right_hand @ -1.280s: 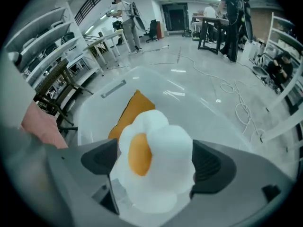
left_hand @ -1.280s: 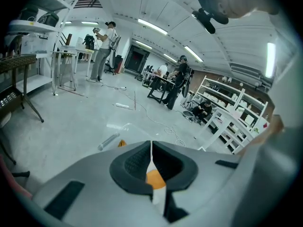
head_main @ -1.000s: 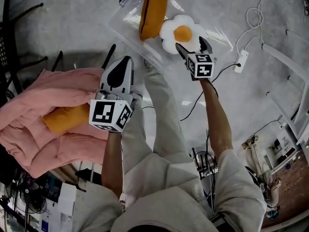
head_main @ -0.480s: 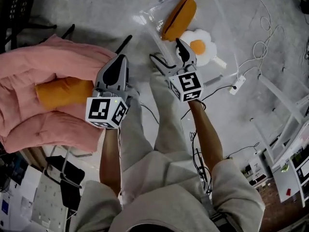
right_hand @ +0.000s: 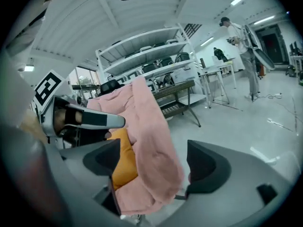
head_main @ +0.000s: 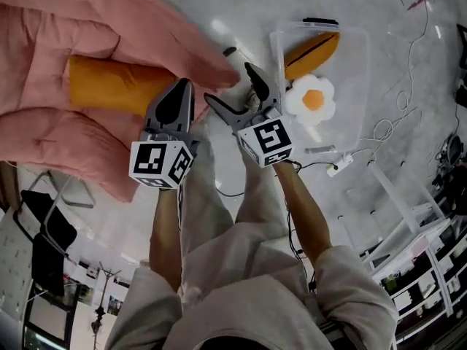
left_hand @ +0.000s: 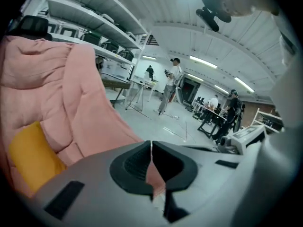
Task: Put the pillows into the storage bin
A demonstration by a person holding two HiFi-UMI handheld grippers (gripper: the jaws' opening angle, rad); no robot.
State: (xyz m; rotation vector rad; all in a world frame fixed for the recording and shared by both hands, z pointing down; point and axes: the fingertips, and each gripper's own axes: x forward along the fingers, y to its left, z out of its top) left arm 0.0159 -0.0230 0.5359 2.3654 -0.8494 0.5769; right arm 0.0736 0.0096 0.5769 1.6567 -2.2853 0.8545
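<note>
A big pink cushion [head_main: 73, 20] fills the upper left of the head view, folded round an orange pillow [head_main: 109, 86]. My left gripper [head_main: 181, 86] is shut, with its tip at the cushion's edge. In the left gripper view the gripper [left_hand: 151, 148] has its jaws meeting, with the pink cushion [left_hand: 57, 93] and the orange pillow [left_hand: 28, 155] beyond. My right gripper [head_main: 228, 84] is open. The pink cushion's [right_hand: 147, 126] corner hangs between its wide jaws [right_hand: 151, 164], beside the orange pillow [right_hand: 124, 160]. The clear storage bin [head_main: 350, 57] holds another orange pillow [head_main: 312, 46] and a fried-egg pillow [head_main: 312, 100].
A white power strip [head_main: 337, 168] with its cable lies on the floor right of the bin. White frame rails [head_main: 408, 224] stand at the right and a black chair [head_main: 44, 232] at the lower left. Shelving racks [right_hand: 156, 46] and people stand in the background.
My right gripper has left the fried-egg pillow at the bin and moved left to the pink cushion's corner. The head view has swung, so the cushion now looks larger.
</note>
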